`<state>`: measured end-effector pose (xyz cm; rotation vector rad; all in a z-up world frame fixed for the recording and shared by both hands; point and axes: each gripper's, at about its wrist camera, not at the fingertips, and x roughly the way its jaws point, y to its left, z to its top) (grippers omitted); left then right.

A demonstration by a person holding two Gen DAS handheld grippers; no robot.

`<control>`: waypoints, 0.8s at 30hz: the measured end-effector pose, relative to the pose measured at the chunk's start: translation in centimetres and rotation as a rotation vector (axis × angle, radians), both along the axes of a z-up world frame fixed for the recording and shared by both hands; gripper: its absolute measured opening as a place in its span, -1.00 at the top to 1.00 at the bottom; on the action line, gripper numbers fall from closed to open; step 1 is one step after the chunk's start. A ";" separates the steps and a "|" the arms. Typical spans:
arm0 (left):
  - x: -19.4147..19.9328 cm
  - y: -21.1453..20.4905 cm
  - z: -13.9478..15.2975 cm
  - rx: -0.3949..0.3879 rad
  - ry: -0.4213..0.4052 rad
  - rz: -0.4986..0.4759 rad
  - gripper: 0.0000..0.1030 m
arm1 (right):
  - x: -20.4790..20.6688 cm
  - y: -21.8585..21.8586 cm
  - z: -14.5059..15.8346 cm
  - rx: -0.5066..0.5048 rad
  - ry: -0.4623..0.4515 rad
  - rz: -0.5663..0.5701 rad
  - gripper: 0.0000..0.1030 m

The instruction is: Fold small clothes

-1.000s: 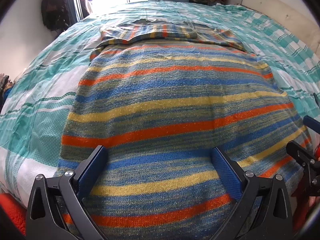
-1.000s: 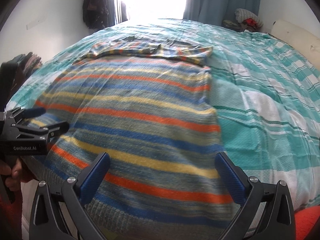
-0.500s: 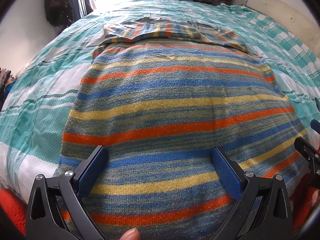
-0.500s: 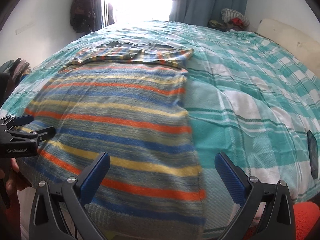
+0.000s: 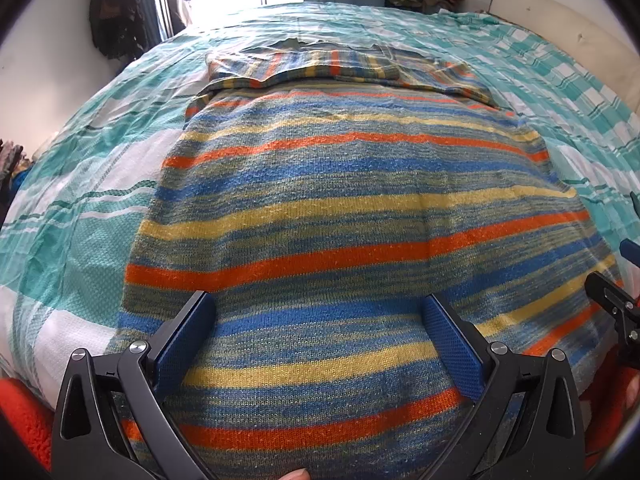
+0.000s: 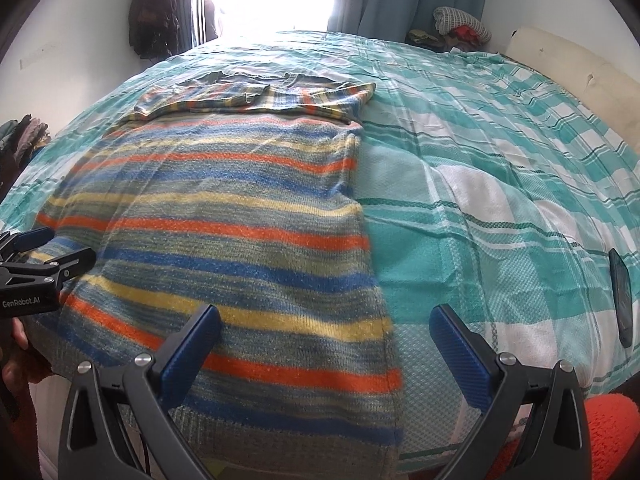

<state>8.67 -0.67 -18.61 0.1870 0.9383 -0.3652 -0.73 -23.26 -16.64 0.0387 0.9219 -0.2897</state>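
A knitted sweater [image 5: 352,208] with blue, yellow, orange and green stripes lies flat on the bed, its hem at the near edge. Its sleeves [image 5: 340,66] are folded across the top. My left gripper [image 5: 316,304] hovers open over the hem's middle, nothing between its fingers. In the right wrist view the sweater [image 6: 224,216] fills the left half. My right gripper [image 6: 326,314] stands open above the sweater's right side edge, one finger over the knit, the other over the bedspread. The left gripper [image 6: 44,256] shows at the left edge there, open.
The bed carries a teal and white checked bedspread [image 6: 500,168]. A dark flat object like a phone [image 6: 620,296] lies on it at the right. Clothes hang by the window [image 6: 156,20]; a pile of clothes [image 6: 460,26] sits beyond the bed. An orange rug [image 6: 612,432] lies below.
My right gripper has shifted to the right, from over the sweater's body to its right side edge. The left gripper has barely moved. Both stay open.
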 end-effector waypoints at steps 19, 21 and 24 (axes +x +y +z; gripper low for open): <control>0.1 0.0 0.0 0.001 0.000 0.000 -0.99 | 0.2 -0.5 -0.3 0.012 0.012 -0.020 -1.00; 0.1 0.0 0.0 0.001 -0.001 0.000 -0.99 | 0.1 -0.5 -0.3 0.013 0.012 -0.021 -1.00; 0.0 0.0 0.0 0.002 -0.001 0.000 -0.99 | 0.1 -0.5 -0.5 0.015 0.013 -0.022 -1.00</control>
